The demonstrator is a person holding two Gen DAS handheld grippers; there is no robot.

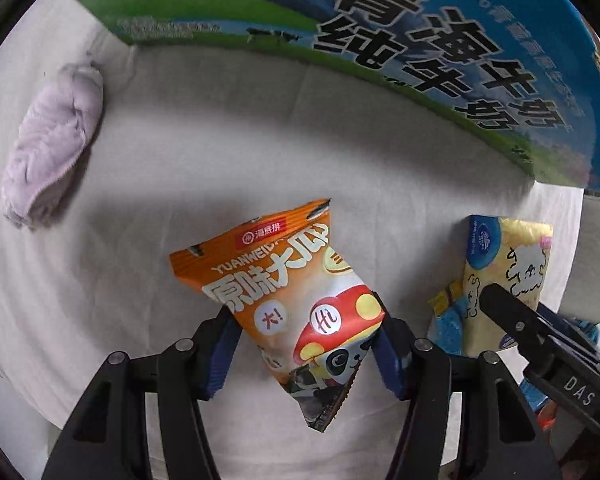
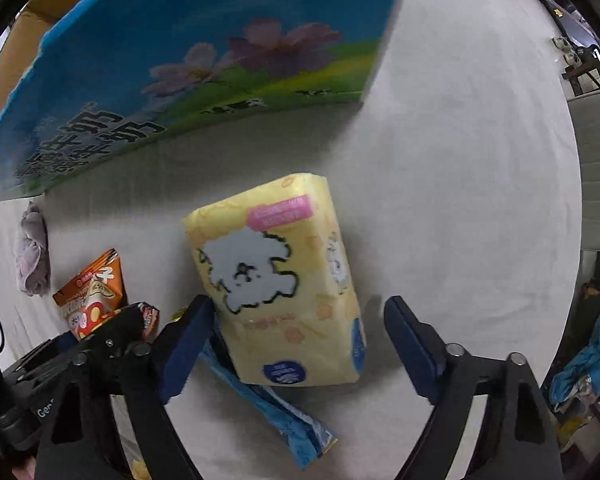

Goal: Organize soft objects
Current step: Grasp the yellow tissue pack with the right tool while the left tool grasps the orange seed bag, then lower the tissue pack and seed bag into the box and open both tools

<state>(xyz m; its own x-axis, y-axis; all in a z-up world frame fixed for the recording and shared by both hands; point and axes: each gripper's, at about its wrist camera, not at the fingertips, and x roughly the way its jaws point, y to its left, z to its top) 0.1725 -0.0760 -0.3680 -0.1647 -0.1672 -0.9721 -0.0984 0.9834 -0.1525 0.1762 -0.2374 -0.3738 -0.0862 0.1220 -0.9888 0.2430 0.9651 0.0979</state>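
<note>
My left gripper (image 1: pixel 305 344) is shut on an orange snack bag (image 1: pixel 292 292) with a mushroom and panda print, held tilted above the white cloth. The bag also shows in the right wrist view (image 2: pixel 90 300). My right gripper (image 2: pixel 296 344) is open, its jaws on either side of a yellow tissue pack (image 2: pixel 280 280) with a white dog print, which rests on a blue packet (image 2: pixel 276 412). The pack shows at the right of the left wrist view (image 1: pixel 504 280), with the right gripper's finger in front of it. A lilac towel (image 1: pixel 52 140) lies bunched at the left.
A large blue and green milk carton box (image 1: pixel 420 40) stands at the back across both views (image 2: pixel 188 72). The white cloth (image 1: pixel 220 140) covers the table. The table's edge, a chair and clutter lie at the right (image 2: pixel 592 360).
</note>
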